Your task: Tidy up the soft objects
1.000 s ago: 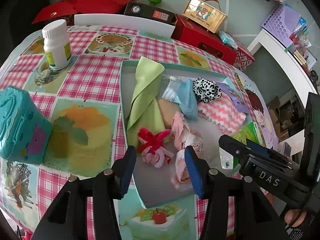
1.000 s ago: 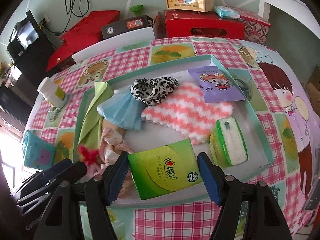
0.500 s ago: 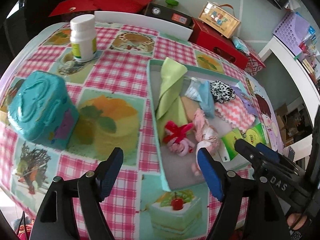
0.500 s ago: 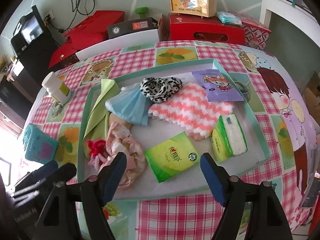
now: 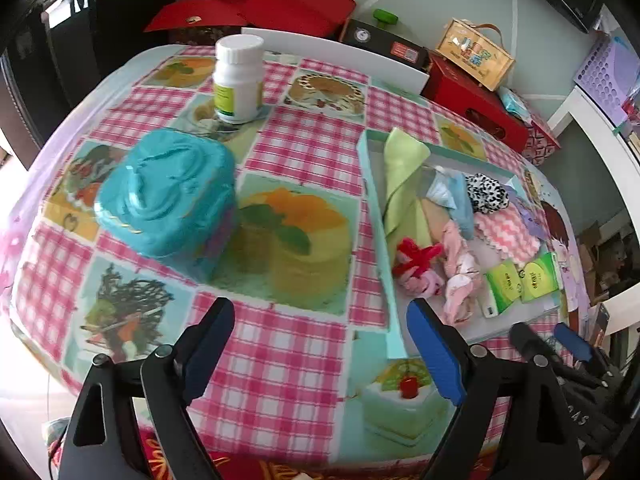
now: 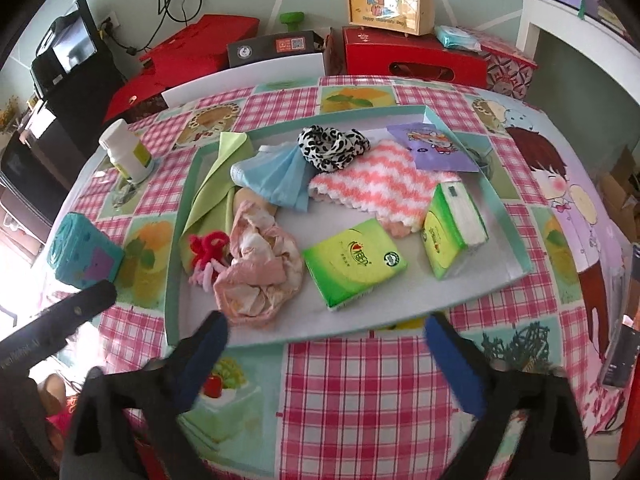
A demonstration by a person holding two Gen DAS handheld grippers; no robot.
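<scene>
Table [image 6: 360,380] under a pink-check cloth printed with cakes and a cartoon child. Behind its far edge: red boxes [image 6: 412,58], a black box, and a wooden-framed case with a handle [image 6: 390,0]; a monitor stands at far left, a white shelf at right.

A shallow teal-rimmed tray [image 6: 516,240] lies mid-table and holds the soft things: green cloth [image 6: 212,184] along its left side, blue cloth [image 6: 276,176], leopard-print piece [image 6: 332,146], pink-and-white zigzag cloth [image 6: 372,184], crumpled pink fabric [image 6: 256,264], a red and pink fuzzy bundle [image 6: 206,254] touching it, a purple cartoon packet [image 6: 438,148], and two green tissue packs [image 6: 354,262], one flat, one on its side.

Left of the tray, on the cloth: a teal lidded box [image 5: 168,204] and, farther back, a white bottle [image 5: 238,80] with a green label.

Left gripper [image 5: 320,348] is held over the near table edge, left of the tray's near corner, jaws wide apart, holding nothing. Right gripper [image 6: 332,356] is held just short of the tray's near rim, jaws spread, also holding nothing.

Writing: tissue pack print is too small to read; the case's lettering is blurred.
</scene>
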